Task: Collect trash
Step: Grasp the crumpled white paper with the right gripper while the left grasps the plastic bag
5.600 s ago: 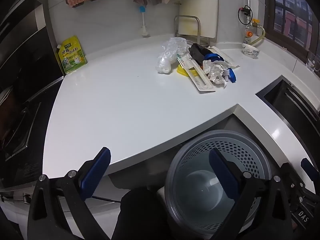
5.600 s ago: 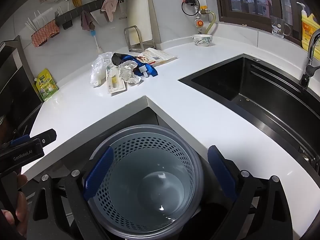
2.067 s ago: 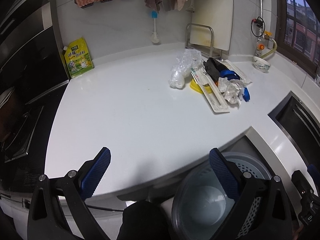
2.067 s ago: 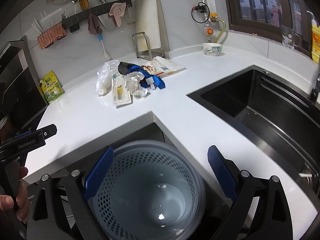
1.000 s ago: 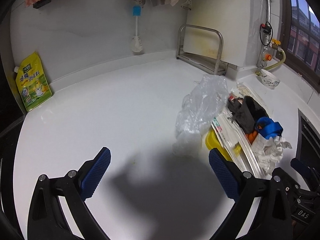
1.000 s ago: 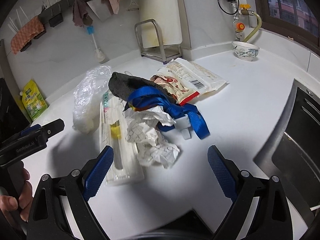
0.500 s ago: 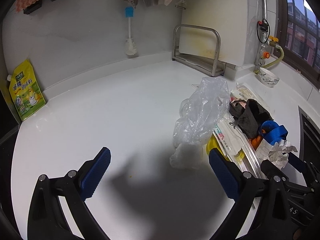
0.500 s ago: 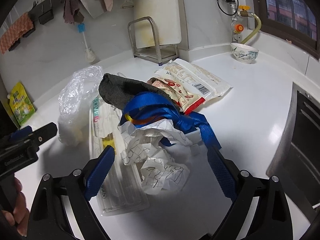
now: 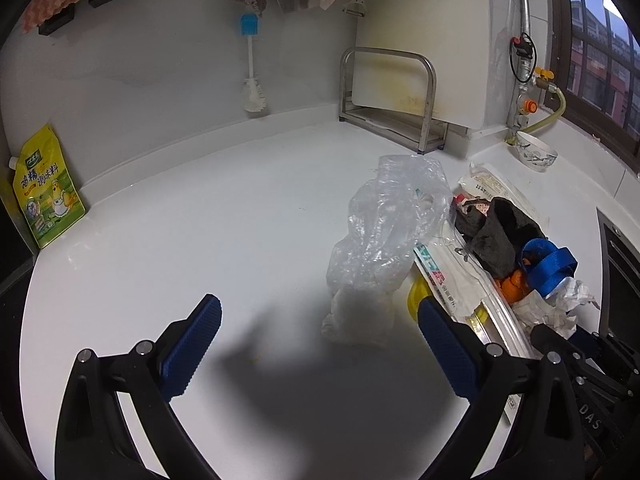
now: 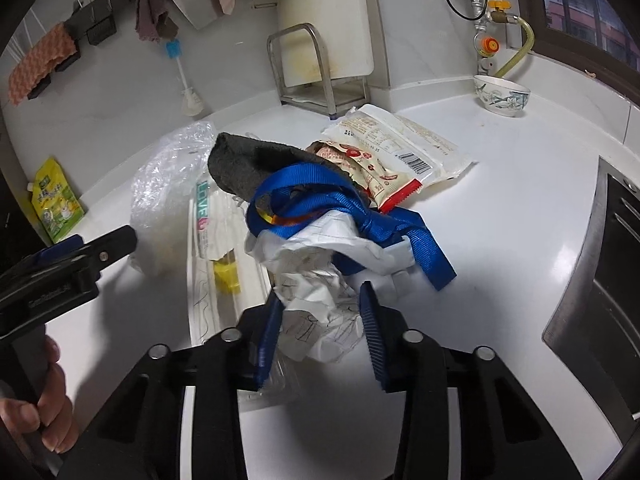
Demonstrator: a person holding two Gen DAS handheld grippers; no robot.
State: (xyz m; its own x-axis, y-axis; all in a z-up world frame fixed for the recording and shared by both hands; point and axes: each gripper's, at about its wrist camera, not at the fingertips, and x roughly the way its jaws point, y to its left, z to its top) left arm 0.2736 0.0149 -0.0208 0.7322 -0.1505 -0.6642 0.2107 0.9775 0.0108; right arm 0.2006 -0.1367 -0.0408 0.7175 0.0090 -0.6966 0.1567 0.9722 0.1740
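A trash pile lies on the white counter point(image 9: 192, 232): a clear plastic bag point(image 9: 384, 232), a long flat packet point(image 10: 208, 240), a grey cloth point(image 10: 248, 164), a blue strap point(image 10: 320, 192), snack wrappers point(image 10: 400, 148) and a crumpled white paper point(image 10: 316, 268) at the near end. My right gripper point(image 10: 320, 298) has its jaws closing, and both blue pads press on the crumpled paper. My left gripper point(image 9: 318, 308) hangs open over the counter just in front of the plastic bag, holding nothing. One of its fingers point(image 10: 100, 248) shows at the left of the right wrist view.
A black sink point(image 10: 616, 272) lies right of the pile. At the back wall stand a metal rack point(image 10: 316, 68) with a cutting board, a patterned bowl point(image 10: 502, 96), a blue-handled brush point(image 9: 252, 80) and a yellow seasoning pouch point(image 9: 44, 192).
The right gripper's jaws have drawn in from wide open onto the crumpled paper. Both grippers came from over the basket to the pile; over the last second they hardly moved.
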